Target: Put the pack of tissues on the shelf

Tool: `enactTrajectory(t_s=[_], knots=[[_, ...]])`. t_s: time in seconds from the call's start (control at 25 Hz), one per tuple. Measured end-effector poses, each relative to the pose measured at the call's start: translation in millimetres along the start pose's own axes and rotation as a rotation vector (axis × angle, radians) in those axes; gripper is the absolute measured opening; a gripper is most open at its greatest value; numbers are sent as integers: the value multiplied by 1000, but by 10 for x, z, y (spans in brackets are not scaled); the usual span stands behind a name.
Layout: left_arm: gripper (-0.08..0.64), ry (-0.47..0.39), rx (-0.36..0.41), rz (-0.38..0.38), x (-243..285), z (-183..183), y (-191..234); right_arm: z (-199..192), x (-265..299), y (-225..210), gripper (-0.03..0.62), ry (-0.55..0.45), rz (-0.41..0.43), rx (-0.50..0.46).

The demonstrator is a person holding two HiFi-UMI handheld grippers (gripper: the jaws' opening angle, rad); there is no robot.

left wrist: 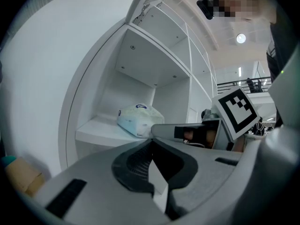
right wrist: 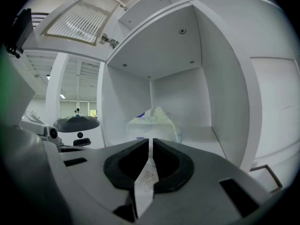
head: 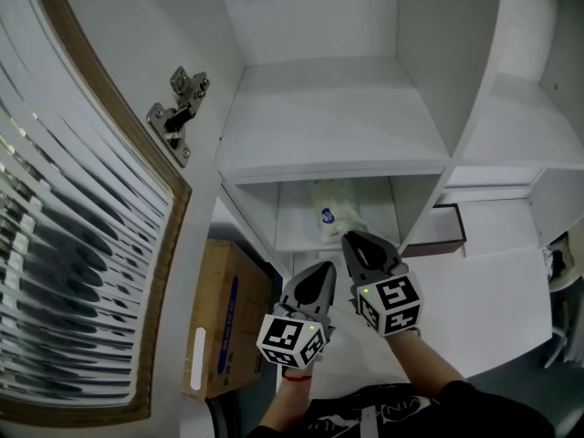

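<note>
The pack of tissues [head: 336,210], pale with a blue mark, lies on the lower shelf [head: 301,235] of a white shelf unit. In the left gripper view the pack of tissues [left wrist: 138,118] rests on the shelf board, apart from both grippers. My right gripper [head: 349,238] is shut and empty, its tip just in front of the pack [right wrist: 154,123]. My left gripper [head: 327,267] is shut too, a little lower and further back, beside the right gripper [left wrist: 187,131]. Nothing sits between either pair of jaws.
An open cabinet door [head: 82,199] with ribbed glass and a brown frame stands at the left, its hinge [head: 178,112] on the side wall. A cardboard box [head: 224,318] sits below the shelf. The upper shelf [head: 338,126] and a dark-rimmed board [head: 438,231] lie nearby.
</note>
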State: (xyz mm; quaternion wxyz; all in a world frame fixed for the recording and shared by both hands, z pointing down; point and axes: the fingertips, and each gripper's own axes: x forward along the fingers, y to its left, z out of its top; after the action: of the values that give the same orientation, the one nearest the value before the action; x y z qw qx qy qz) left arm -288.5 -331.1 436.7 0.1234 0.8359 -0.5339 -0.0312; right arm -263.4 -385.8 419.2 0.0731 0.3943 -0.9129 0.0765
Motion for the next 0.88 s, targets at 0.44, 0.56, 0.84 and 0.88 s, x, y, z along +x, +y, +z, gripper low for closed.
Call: enactTrajectory(t_s=[0.44,0.56,0.84,0.88], knots=[[5,-1,-5,27,-63,-10,-37,-58,-239,59,25,-13,54,31],[5,-1,-3,28,-83,-30,-47,-75,-307,84,21,-17,62,28],[5,-4,5,27,-133,-60,-92,-105,-484,135,15,-27,78,22],[5,-4,6,27,-141,-64,-108,-113,-511,138,15,-26,80,21]])
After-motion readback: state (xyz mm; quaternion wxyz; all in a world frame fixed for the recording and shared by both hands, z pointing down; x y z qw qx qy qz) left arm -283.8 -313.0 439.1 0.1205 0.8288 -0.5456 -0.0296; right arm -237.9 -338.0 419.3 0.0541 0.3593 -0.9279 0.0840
